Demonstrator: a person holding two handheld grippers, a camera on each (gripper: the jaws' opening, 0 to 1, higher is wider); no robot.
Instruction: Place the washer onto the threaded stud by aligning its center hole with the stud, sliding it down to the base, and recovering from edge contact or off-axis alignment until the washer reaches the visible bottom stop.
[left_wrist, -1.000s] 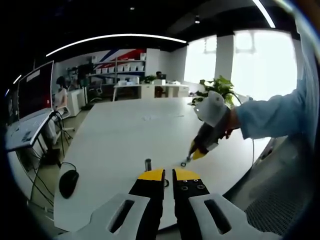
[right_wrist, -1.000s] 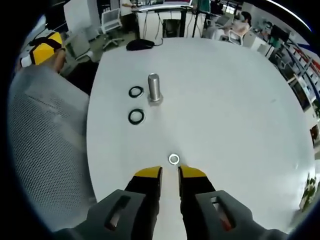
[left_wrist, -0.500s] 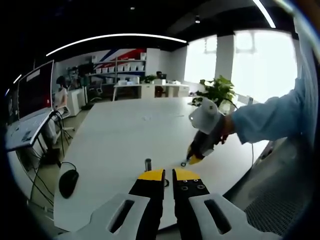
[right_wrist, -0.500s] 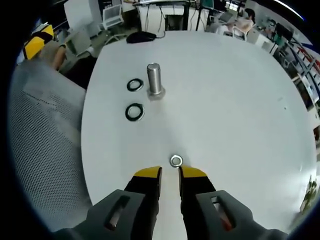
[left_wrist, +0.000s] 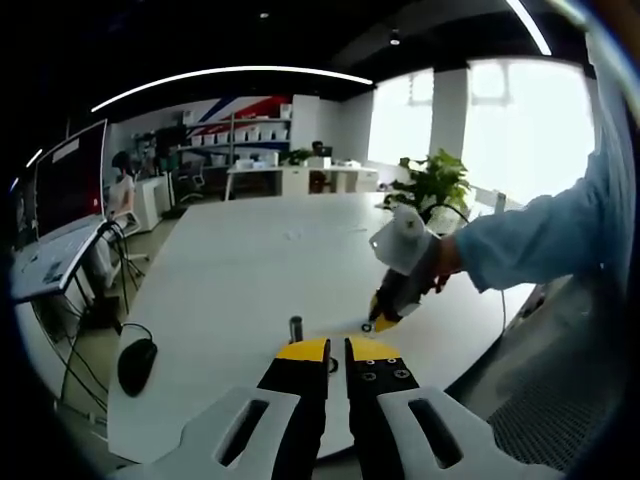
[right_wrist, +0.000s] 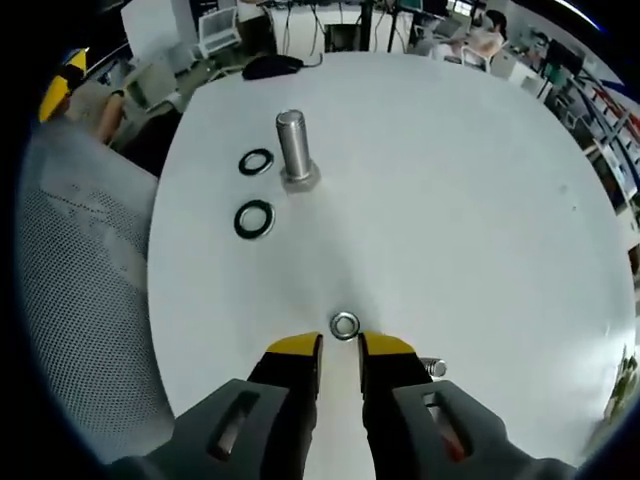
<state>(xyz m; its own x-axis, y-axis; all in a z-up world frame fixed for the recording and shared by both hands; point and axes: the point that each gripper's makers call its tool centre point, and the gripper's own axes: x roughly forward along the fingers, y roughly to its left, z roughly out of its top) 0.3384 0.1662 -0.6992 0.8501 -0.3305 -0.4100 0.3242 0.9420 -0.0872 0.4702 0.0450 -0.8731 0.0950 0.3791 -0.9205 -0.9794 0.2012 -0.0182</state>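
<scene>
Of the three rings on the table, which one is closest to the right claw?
The small silver washer, lying just beyond the right claw; the two black rings lie farther off beside the stud.

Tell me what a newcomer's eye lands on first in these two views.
In the right gripper view, a small silver metal washer lies flat on the white round table, just ahead of the right hand-held gripper with its yellow tips. Farther off stands the upright silver threaded stud, with two black rings lying beside it.
</scene>
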